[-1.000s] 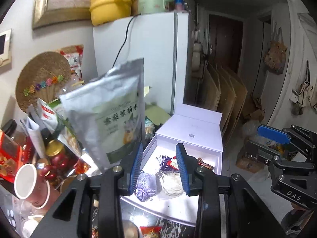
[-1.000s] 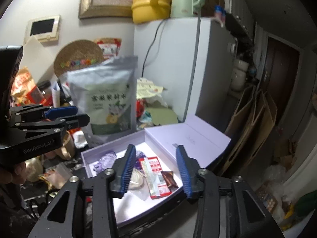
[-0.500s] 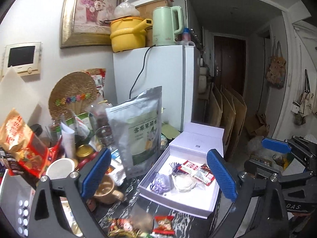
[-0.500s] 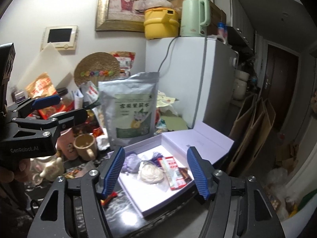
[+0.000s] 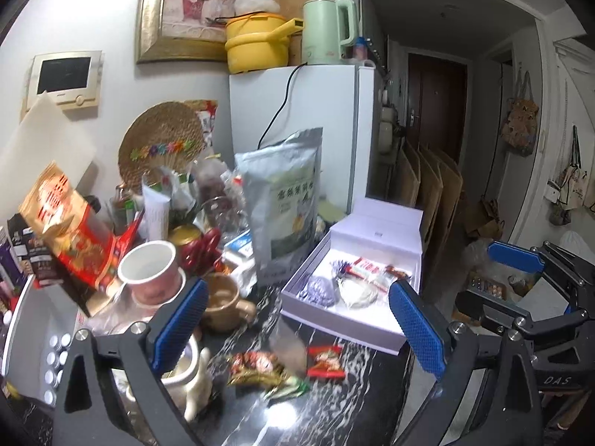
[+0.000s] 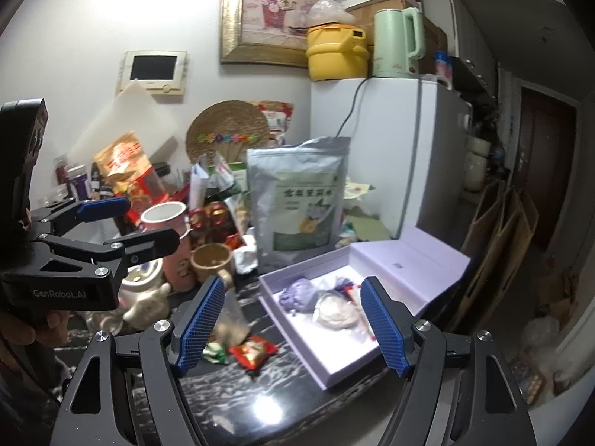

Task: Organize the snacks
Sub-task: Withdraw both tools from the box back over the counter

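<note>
Both grippers are empty with their jaws spread wide. The left gripper hangs over the dark table in the lower middle of its view. The right gripper hangs in the lower middle of its own view.

The open white box sits right of the middle. It already holds a purple pouch, a white pouch and a red and white packet. Loose snacks lie on the table just in front of the box. There is a red candy, a red and gold candy to its left, and a green wrapper below them.

The next job looks like picking up one loose candy and putting it in the box. The red candy is nearest the box, so it looks like the easy one to take first. Come straight down so one finger goes on each side of it. Squeeze gently, because the wrapper is thin and slippery. Watch the brown cup and the white bunny figure on the left, as a wide gripper could bump them.
</note>
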The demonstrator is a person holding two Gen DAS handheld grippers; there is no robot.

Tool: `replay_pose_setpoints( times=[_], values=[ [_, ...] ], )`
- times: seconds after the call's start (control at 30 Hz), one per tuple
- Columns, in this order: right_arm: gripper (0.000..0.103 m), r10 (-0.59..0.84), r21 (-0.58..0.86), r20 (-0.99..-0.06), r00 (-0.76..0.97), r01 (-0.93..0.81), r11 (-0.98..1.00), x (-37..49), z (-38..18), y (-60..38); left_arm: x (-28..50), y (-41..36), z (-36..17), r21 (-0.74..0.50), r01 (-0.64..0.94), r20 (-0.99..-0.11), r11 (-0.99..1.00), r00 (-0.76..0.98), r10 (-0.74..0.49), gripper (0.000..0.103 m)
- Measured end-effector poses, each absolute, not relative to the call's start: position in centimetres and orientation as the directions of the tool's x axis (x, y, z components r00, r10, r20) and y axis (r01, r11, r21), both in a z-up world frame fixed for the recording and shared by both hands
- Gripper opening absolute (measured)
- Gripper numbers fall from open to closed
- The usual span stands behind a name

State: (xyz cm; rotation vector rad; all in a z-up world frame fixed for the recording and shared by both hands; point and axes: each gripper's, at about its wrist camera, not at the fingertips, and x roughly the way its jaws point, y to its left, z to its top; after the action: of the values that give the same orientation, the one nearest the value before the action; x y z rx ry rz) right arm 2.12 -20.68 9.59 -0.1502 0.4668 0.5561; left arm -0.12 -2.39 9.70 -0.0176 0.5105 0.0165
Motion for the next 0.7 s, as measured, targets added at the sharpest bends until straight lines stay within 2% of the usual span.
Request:
replay_pose_setpoints(
  times=[0.27,0.7],
  values=[
    [0.076,0.485,0.008,-0.506,0.713,-0.559,0.829,1.2,6.5,-19.1,-1.5,-1.5,6.9,-0.015,-0.034,-0.543,0.999,0.84,0.02,0.099],
    [0.076,0.471,0.053,-0.623,0.624,-0.567,0.822,1.8,-0.2,-18.0,-1.6,-0.7,0.3,-0.07,-0.084,-0.633,0.994,0.774,0.021,0.099]
  ],
)
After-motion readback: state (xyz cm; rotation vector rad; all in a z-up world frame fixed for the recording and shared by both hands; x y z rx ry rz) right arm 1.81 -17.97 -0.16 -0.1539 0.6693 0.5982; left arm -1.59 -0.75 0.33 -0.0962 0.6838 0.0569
